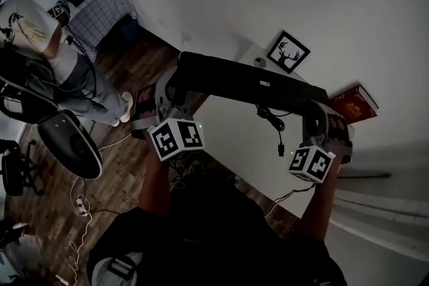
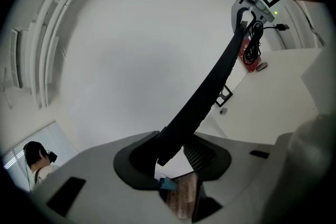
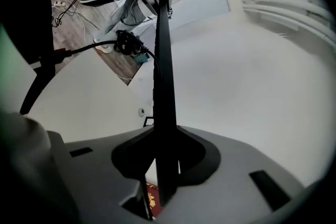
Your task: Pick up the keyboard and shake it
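Note:
A long black keyboard (image 1: 248,84) is held up in the air over the white table (image 1: 228,137), gripped at both ends. My left gripper (image 1: 175,87) is shut on its left end, and my right gripper (image 1: 318,114) is shut on its right end. Its black cable (image 1: 275,124) dangles from the underside. In the left gripper view the keyboard (image 2: 210,86) runs edge-on from between my left gripper's (image 2: 176,152) jaws up to the far gripper. In the right gripper view the keyboard (image 3: 164,76) stands as a thin dark bar out of my right gripper (image 3: 163,165).
A framed deer picture (image 1: 288,52), a small round object (image 1: 260,62) and a red book (image 1: 353,104) lie on the table's far side. A person (image 1: 40,30) sits at the left near a dark office chair (image 1: 67,140). Cables lie on the wooden floor (image 1: 120,177).

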`<move>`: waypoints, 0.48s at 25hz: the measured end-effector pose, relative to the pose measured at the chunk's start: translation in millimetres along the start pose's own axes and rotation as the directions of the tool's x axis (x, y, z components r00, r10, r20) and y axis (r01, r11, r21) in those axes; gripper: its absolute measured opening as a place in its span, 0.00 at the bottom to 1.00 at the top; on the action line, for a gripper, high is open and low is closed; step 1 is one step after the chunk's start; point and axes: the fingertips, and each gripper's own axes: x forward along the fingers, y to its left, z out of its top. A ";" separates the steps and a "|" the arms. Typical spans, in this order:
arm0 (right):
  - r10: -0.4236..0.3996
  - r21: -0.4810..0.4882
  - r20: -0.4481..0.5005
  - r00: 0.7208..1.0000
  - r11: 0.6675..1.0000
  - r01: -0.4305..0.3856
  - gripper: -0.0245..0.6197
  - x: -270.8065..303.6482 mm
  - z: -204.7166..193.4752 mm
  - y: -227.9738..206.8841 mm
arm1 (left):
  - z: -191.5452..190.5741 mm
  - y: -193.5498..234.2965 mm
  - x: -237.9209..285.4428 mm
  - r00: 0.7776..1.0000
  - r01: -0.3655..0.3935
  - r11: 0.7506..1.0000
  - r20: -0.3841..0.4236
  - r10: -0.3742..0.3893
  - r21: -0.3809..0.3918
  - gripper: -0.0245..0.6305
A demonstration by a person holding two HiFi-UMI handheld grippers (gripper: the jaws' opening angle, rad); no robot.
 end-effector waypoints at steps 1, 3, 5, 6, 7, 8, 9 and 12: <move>0.005 -0.006 -0.002 1.000 1.000 -0.005 0.19 0.8 0.1 1.0 | -0.8 -0.8 -1.1 1.000 0.002 1.000 0.000 -0.002 -0.001 0.25; 0.009 -0.009 -0.012 1.000 1.000 -0.009 0.19 -3.5 -3.7 0.3 | 4.5 -2.1 -5.2 1.000 0.010 1.000 0.014 -0.010 0.004 0.25; -0.015 0.003 -0.026 1.000 1.000 0.015 0.19 -13.5 -10.2 -6.3 | 15.0 -1.6 -8.5 0.999 0.005 1.000 0.047 -0.005 0.002 0.25; -0.022 0.014 -0.039 0.999 1.000 0.023 0.19 -16.6 -14.7 -7.3 | 19.7 -3.7 -6.4 0.998 0.006 1.000 0.059 -0.006 0.002 0.25; -0.017 0.025 -0.055 0.998 1.000 0.018 0.19 -17.6 -20.2 -4.7 | 23.3 -8.7 -2.2 0.998 0.016 1.000 0.063 -0.016 0.005 0.25; -0.002 0.029 -0.069 0.998 1.000 0.004 0.19 -17.7 -26.6 1.1 | 26.2 -15.9 1.5 0.997 0.034 0.999 0.062 -0.035 0.012 0.25; 0.011 0.031 -0.079 0.997 0.999 -0.009 0.19 -19.1 -33.1 6.7 | 29.4 -23.1 2.7 0.996 0.053 0.998 0.064 -0.054 0.020 0.25; -0.029 0.042 -0.114 0.993 0.999 0.034 0.19 -32.4 -51.5 -0.1 | 49.4 -29.2 1.6 0.990 0.066 0.997 0.124 -0.070 0.030 0.25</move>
